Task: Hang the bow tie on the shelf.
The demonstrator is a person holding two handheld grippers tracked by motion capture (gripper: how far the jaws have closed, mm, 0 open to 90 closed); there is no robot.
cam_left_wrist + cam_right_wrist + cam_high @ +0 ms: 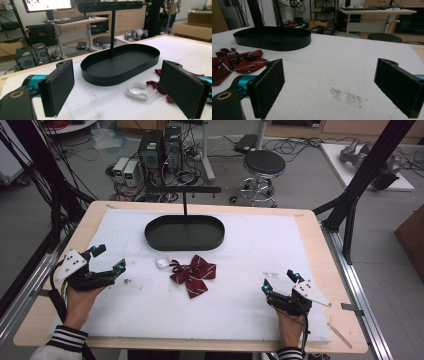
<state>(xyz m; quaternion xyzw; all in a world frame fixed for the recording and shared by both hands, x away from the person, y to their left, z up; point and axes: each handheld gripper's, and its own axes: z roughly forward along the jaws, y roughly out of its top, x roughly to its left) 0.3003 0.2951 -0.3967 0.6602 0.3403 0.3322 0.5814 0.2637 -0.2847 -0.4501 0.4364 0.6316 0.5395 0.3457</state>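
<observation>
Your left gripper view cuts off the bow tie behind the jaw; its white clip stays visible.

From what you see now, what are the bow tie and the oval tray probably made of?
Bow tie: probably woven fabric, dark red with pale stripes; it folds softly and lies limp. Oval tray: likely thin metal painted matte black; its wall is thin, even and rigid.

one bow tie, one tray, two tongs

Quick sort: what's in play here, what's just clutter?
In play: red striped bow tie, its white clip, black oval tray with hanger stand, left gripper, right gripper, both open.
Clutter: stool, computer towers, floor cables.
</observation>
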